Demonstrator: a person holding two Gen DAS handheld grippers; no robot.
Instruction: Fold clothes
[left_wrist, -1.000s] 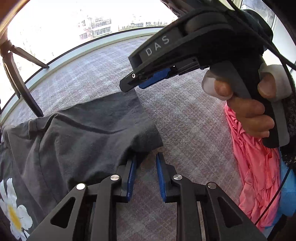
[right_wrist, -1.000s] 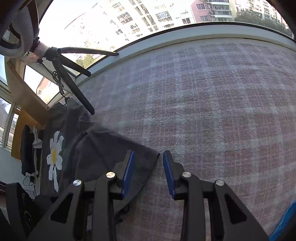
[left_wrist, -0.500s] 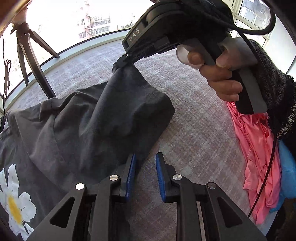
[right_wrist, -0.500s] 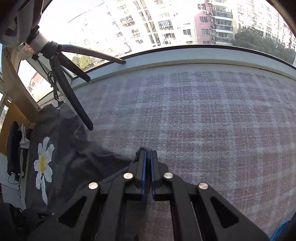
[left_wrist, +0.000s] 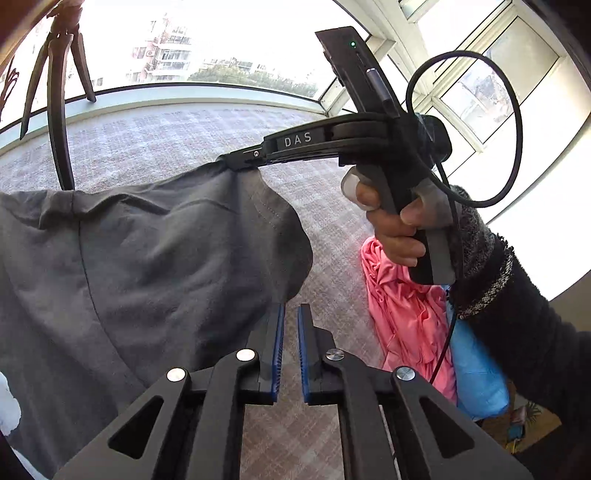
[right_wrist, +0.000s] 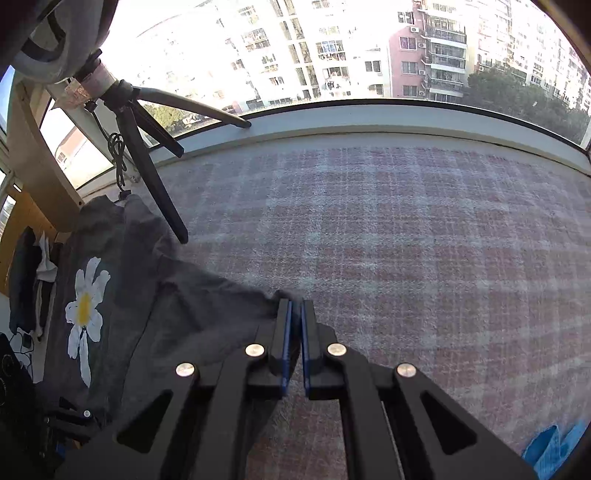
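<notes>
Here: right claw (right_wrist: 294, 314) pinching edge of grey T-shirt (left_wrist: 147, 258), lifted over plaid table (right_wrist: 406, 240). "DAS" lettering on claw body. Left claw (left_wrist: 290, 321) narrowly parted, gripping nothing, beside shirt. Pink garment (left_wrist: 402, 314) at right.

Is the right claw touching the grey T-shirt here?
Touching. The left wrist view shows the right claw pinching the grey T-shirt at its lifted edge.

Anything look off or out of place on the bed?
Nothing damaged or spilled. The pink garment lies crumpled at the edge of the plaid blanket, unfolded. The right hand-held gripper has pinched the gray shirt's sleeve, as expected.
</notes>
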